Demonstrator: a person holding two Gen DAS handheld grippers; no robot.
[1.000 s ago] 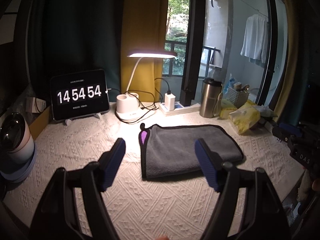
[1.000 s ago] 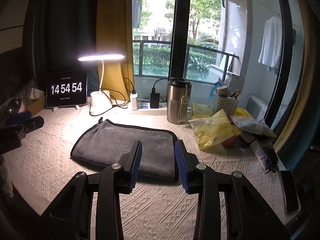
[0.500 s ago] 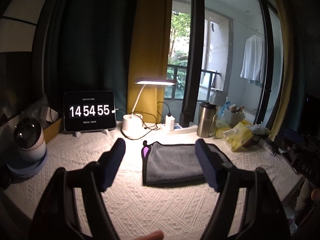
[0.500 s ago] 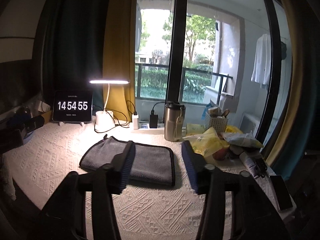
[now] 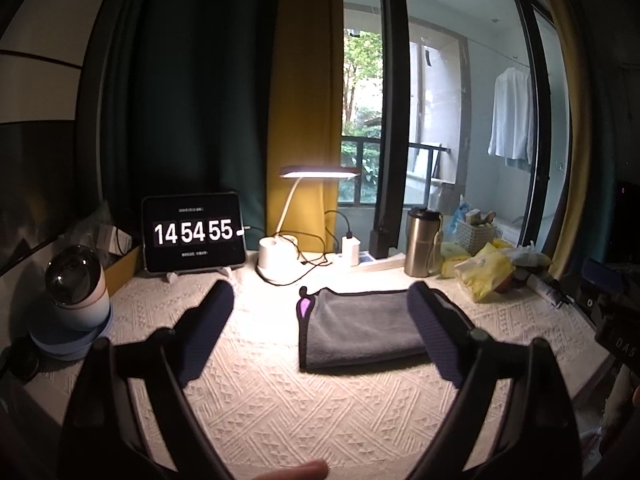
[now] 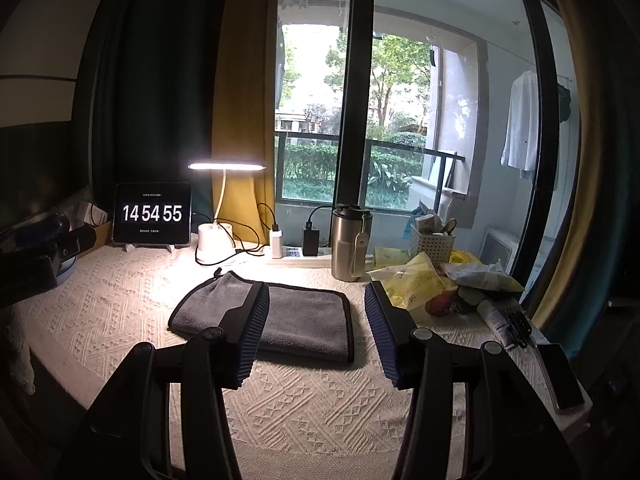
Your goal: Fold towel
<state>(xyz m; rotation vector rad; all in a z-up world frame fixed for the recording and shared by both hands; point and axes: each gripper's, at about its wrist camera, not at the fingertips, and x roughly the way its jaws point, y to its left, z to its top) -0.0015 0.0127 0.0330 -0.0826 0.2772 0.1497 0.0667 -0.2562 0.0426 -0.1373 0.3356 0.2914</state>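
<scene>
Towel (image 5: 362, 330), grey and folded, lies flat on the white textured table cover (image 5: 256, 400), long axis running left to right; only the left wrist view shows its purple tag. Both the left gripper (image 5: 320, 336) and right gripper (image 6: 316, 334) hang spread and empty, above and short of it.

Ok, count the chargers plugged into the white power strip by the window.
2. A white charger sits at the left end of the white power strip; a black charger stands to its right, beside the steel tumbler. More could be hidden behind the tumbler.
</scene>
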